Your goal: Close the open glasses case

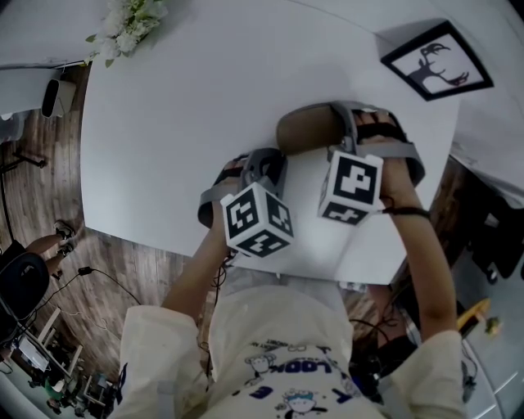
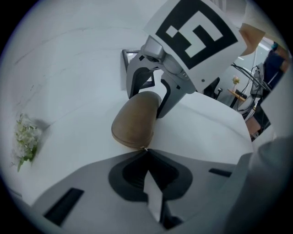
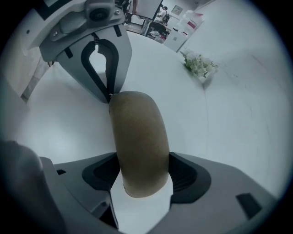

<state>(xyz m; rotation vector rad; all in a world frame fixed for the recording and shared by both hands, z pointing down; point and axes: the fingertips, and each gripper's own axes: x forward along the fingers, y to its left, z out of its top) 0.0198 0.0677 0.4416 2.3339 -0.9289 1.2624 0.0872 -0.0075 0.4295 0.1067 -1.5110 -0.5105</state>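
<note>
**Tan glasses case lying end to end between two grippers**

The tan, matte, oblong glasses case [image 1: 309,129] with rounded ends is lying on the white table [image 1: 188,123], near the black-framed deer silhouette picture [image 1: 436,61], down and to the left of it in the head view. Its shell is showing as one smooth domed body with a thin seam along the low edge of one end. The lid is appearing to sit down on the base.

Markings: the cubes on both grippers are carrying black-and-white square patterns only. The print on the person's pale shirt [image 1: 286,360] is coming out too small to read with certainty.

The case's long axis is running across the head view, one end toward the deer picture and the other away from it. The right gripper [image 3: 142,157] is standing over the end nearer the picture, jaws spread wide, pads pressing both long sides of the case. The left gripper [image 2: 146,150] is sitting at the farther end, jaws fully together, tips touching the shell's rim. A bunch of white flowers [image 1: 127,24] is lying well apart from the picture.
</note>
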